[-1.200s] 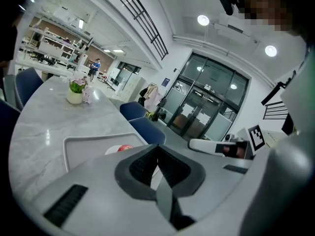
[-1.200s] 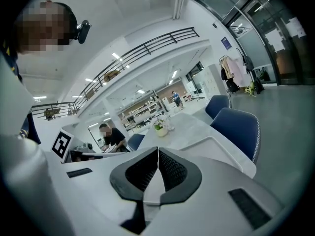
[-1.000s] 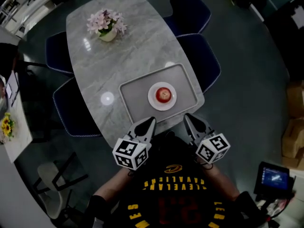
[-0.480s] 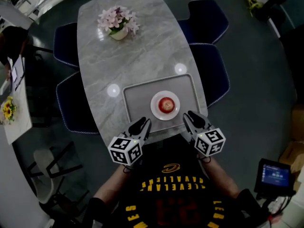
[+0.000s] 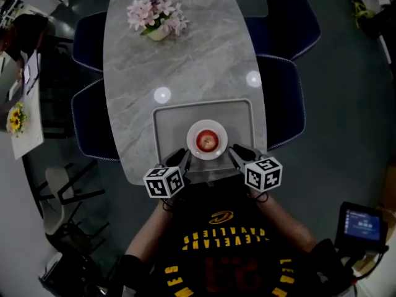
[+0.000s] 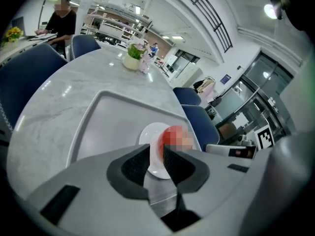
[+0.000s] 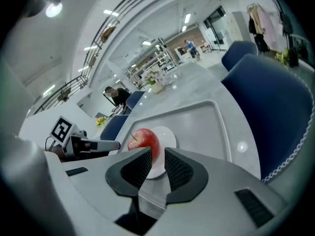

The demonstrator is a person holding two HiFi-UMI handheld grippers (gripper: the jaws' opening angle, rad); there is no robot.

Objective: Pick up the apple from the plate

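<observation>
The apple is red and round with a thin stem pointing up. It sits in the middle of the white plate, on the grey tray at the worktop's 6 o'clock end. My left gripper hangs at the plate's 8 o'clock and my right gripper at its 4 o'clock. Both pairs of jaws are narrowly apart, holding nothing.

Shirt of the person: yellow lettering "CLEVELAND CAVALIERS", inverted as seen in the head view. A red numeral "23" sits next to it, lower in that view.

Cubes on the left gripper and right gripper: square black-and-white code markers, no characters.

Screen beside the person: content illegible.
</observation>
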